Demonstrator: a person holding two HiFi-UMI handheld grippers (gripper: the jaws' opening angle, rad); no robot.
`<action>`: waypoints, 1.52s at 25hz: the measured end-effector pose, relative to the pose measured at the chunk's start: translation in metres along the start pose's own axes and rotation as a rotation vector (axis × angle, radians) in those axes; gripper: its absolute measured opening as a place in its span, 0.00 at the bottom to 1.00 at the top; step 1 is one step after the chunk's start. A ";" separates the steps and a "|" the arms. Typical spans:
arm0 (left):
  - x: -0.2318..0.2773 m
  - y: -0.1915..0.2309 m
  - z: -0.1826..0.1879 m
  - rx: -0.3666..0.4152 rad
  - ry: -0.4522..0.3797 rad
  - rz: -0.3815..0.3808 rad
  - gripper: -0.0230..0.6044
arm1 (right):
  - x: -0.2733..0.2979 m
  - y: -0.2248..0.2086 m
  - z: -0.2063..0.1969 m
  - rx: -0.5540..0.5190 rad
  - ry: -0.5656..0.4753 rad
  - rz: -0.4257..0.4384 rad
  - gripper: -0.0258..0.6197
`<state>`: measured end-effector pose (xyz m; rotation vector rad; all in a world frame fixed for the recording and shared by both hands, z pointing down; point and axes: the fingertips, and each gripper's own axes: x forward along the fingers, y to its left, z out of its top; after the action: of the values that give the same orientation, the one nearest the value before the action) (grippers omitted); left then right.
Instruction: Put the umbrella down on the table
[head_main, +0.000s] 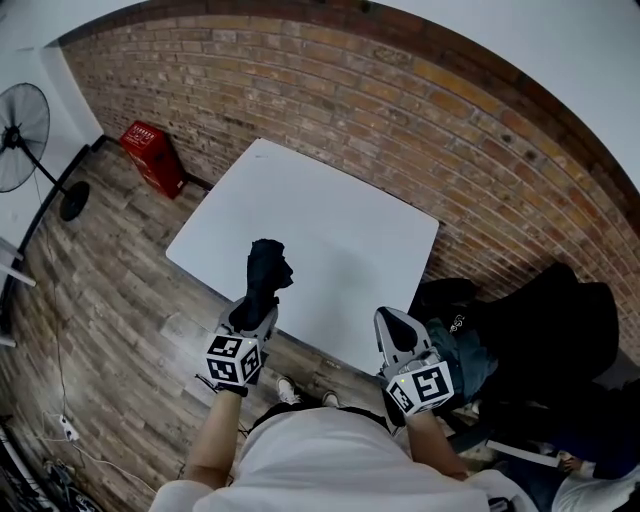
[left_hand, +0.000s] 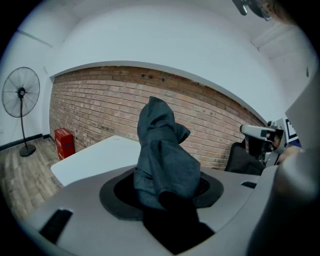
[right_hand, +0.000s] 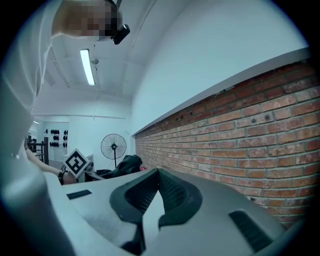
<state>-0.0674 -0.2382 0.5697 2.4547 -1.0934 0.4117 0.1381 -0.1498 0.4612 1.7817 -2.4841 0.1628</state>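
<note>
Left gripper (head_main: 256, 308) clamps umbrella (head_main: 268, 268) jutting up from its jaws; right gripper (head_main: 392, 320) closed.

Seen from the head view, both forearms reach forward from the torso in a white shirt (head_main: 330, 465). The left forearm (head_main: 213, 440) is bare and runs up toward 12 o'clock. It ends in the left gripper (head_main: 260, 305), which sits at about 7 o'clock from the picture's middle with its marker cube (head_main: 233, 360) toward the wrist. Its jaws are clamped on the folded dark umbrella (head_main: 268, 268), which sticks out toward 12 o'clock. The right forearm (head_main: 437, 447) angles toward 11 o'clock. The right gripper (head_main: 389, 320) sits at about 5 o'clock, with its jaws closed tip to tip and nothing between them.
</note>
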 end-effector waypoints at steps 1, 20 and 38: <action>0.009 0.004 -0.002 0.008 0.016 0.003 0.41 | 0.000 0.000 0.001 -0.002 0.000 -0.002 0.07; 0.138 0.066 -0.079 0.108 0.349 0.054 0.41 | -0.011 0.005 -0.003 -0.006 0.050 -0.059 0.07; 0.187 0.088 -0.091 0.090 0.476 0.102 0.42 | -0.030 -0.015 -0.008 0.011 0.083 -0.151 0.07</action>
<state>-0.0215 -0.3653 0.7509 2.2081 -1.0069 1.0338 0.1618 -0.1251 0.4655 1.9156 -2.2870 0.2348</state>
